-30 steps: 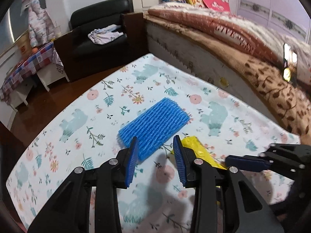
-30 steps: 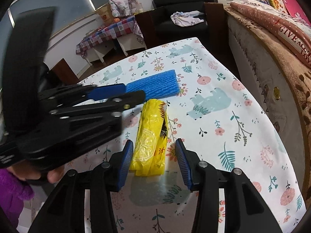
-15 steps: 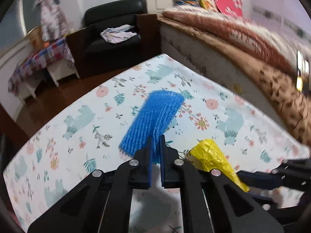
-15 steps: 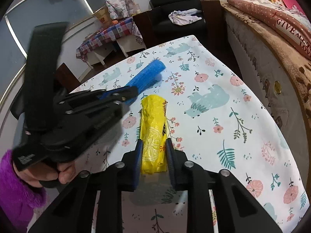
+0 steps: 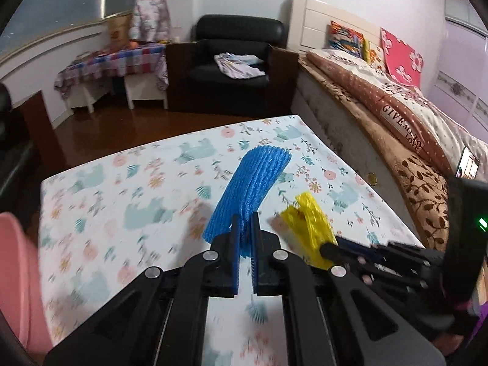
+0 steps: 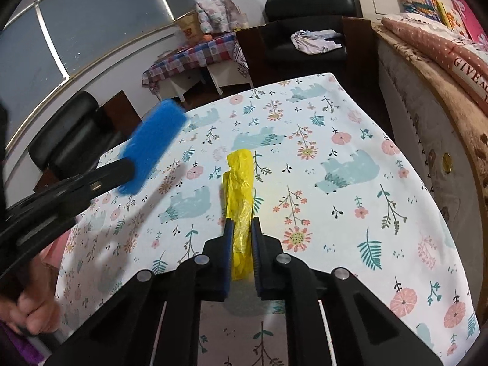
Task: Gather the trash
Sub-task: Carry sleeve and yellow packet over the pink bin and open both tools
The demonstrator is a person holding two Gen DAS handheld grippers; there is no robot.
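Note:
My left gripper (image 5: 244, 228) is shut on a blue foam net sleeve (image 5: 250, 187) and holds it lifted above the table with the floral cloth (image 5: 122, 189). The sleeve also shows in the right wrist view (image 6: 152, 149), raised at the left. My right gripper (image 6: 242, 231) is shut on a yellow plastic bag (image 6: 239, 189), which hangs out ahead of the fingers above the table (image 6: 350, 183). The bag also shows in the left wrist view (image 5: 308, 225), held by the right gripper at the lower right.
A pink object (image 5: 18, 274) shows at the left edge of the left wrist view. A bed (image 5: 411, 128) runs along the table's right side. A black armchair (image 5: 231, 61) and a small table with a checked cloth (image 5: 113, 64) stand beyond the far edge.
Both grippers closed, the left on the blue sleeve and the right on the yellow bag. Both have since lifted their items off the table, and the left has swung leftward.

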